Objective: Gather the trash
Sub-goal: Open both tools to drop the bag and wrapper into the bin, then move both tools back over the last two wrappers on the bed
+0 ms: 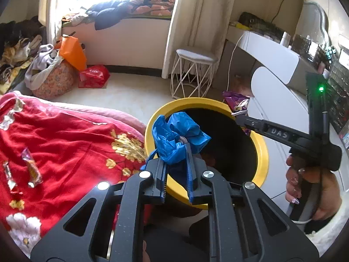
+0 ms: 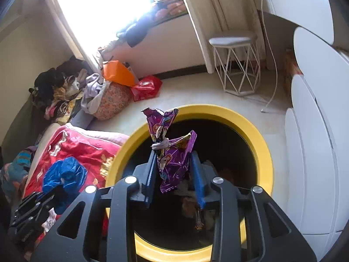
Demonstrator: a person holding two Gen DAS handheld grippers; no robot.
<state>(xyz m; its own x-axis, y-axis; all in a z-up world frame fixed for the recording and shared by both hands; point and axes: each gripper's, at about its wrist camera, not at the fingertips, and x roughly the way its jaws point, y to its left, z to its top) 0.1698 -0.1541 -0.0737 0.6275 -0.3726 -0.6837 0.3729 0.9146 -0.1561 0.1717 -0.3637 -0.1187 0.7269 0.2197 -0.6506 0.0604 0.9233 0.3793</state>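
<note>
A yellow-rimmed bin (image 1: 260,152) (image 2: 257,135) with a dark inside stands beside the bed. My left gripper (image 1: 175,150) is shut on a crumpled blue plastic bag (image 1: 174,137) and holds it over the bin's near rim. The bag also shows in the right wrist view (image 2: 65,174). My right gripper (image 2: 174,150) is over the bin mouth with its jaws apart. A purple snack wrapper (image 2: 172,152) hangs between them, stuck to the left finger (image 2: 152,166). Two wrapped snacks (image 1: 32,168) (image 1: 8,176) lie on the red blanket (image 1: 72,139).
A white wire stool (image 1: 194,74) stands behind the bin. White drawers and a dresser (image 1: 281,65) are to the right. Clothes, an orange bag (image 1: 73,52) and a red bag (image 1: 93,76) lie on the floor at the back left. Some trash lies inside the bin (image 2: 196,209).
</note>
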